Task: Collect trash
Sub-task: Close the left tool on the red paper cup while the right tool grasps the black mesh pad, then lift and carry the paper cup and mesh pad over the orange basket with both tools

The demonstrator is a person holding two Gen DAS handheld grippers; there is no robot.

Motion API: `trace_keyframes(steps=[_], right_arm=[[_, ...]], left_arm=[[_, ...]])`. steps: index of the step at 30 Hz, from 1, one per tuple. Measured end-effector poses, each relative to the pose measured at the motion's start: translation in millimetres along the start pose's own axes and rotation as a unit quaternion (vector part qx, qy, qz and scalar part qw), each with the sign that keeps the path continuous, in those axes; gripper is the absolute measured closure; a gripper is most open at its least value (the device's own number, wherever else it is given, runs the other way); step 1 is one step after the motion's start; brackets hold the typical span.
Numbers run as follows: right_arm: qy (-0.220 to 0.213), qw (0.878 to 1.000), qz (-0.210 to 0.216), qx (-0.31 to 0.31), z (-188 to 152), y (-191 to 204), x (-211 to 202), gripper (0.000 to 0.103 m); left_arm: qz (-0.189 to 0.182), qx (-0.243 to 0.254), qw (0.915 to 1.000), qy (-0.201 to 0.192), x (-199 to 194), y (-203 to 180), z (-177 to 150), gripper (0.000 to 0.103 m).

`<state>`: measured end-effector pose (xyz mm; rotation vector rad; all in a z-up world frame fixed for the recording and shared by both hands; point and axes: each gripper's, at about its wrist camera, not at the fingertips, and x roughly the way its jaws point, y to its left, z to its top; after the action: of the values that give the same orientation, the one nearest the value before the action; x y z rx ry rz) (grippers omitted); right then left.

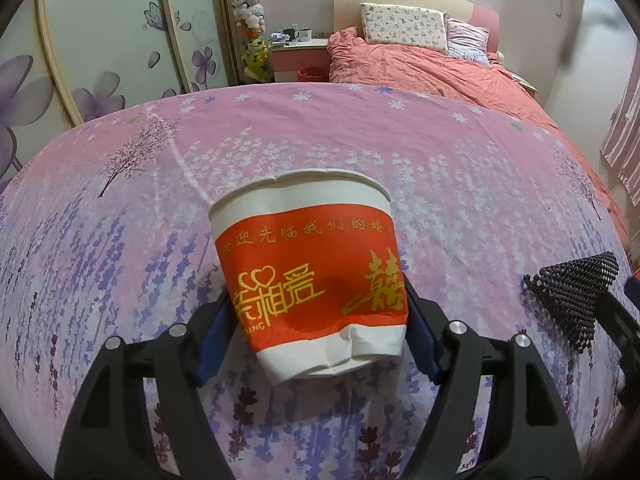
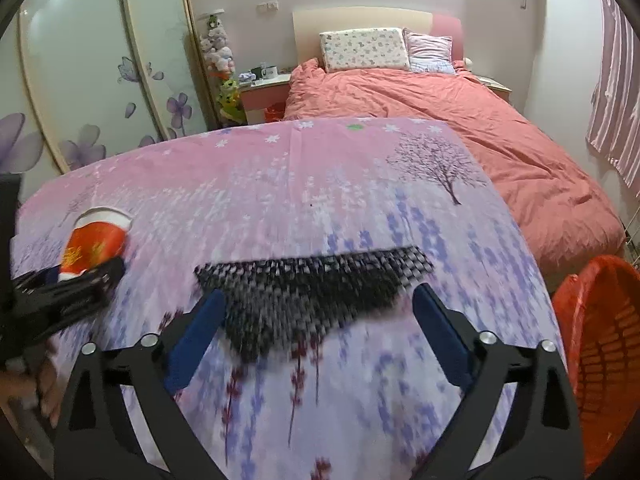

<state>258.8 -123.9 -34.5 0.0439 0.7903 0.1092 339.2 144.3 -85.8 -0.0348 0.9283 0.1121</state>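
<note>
We have one piece of trash in hand and nothing yet binned, as far as we can see. The left gripper (image 1: 318, 316) has its blue pads pinching a crumpled red-and-white paper cup (image 1: 308, 268) by its lower half, held above the pink flowered tablecloth (image 1: 360, 140); the cup's base is dented and its rim stands up and away from us. In the right wrist view the same cup (image 2: 96, 240) shows at the far left, clamped in that gripper.

The right gripper (image 2: 316, 332) has its fingers spread wide, with no pad touching anything. A black mesh sheet (image 2: 312, 284) (it looks like a scrap of non-slip matting, though blur hides its detail) lies on the cloth between and just beyond the fingers. It rests free, not held.

The orange-red waste basket (image 2: 600, 360) stands off the table's right edge, near the right gripper; we cannot see whether it holds anything.

By our reckoning the job is in its early-to-middle part: the cup is picked up but not dropped in, and the mesh sheet is left to grasp and carry over.
</note>
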Motion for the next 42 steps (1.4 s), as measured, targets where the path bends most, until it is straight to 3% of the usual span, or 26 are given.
trace_keyframes(steps=[6,7,9,11,13,14,17,20,30,42], right_arm=[[0.058,0.998,-0.001,-0.010,5,5,27,0.005],[0.058,0.998,-0.006,-0.015,5,7,27,0.008],[0.054,0.998,-0.005,-0.026,4,12,25,0.020],[0.047,0.998,0.000,-0.030,3,15,20,0.044],[0.044,0.999,-0.008,-0.031,2,15,20,0.056],[0.042,0.999,-0.003,-0.028,2,14,18,0.071],[0.040,0.999,0.002,-0.012,0,6,15,0.088],[0.037,0.999,0.008,-0.004,-2,1,13,0.091],[0.014,0.999,-0.036,0.018,-20,-35,-20,0.092],[0.006,0.999,-0.013,0.032,-23,-43,-31,0.092]], left_arm=[[0.000,0.000,1.0000,0.000,0,0,0,0.030],[0.000,0.000,1.0000,0.000,0,0,0,0.030],[0.000,0.000,1.0000,0.000,0,0,0,0.030],[0.000,0.000,1.0000,0.000,0,0,0,0.030],[0.000,0.000,1.0000,0.000,0,0,0,0.030],[0.000,0.000,1.0000,0.000,0,0,0,0.030],[0.000,0.000,1.0000,0.000,0,0,0,0.030],[0.000,0.000,1.0000,0.000,0,0,0,0.030],[-0.022,-0.006,0.9997,-0.005,-4,5,-4,0.030],[-0.021,-0.006,0.9995,-0.024,-11,6,-1,0.032]])
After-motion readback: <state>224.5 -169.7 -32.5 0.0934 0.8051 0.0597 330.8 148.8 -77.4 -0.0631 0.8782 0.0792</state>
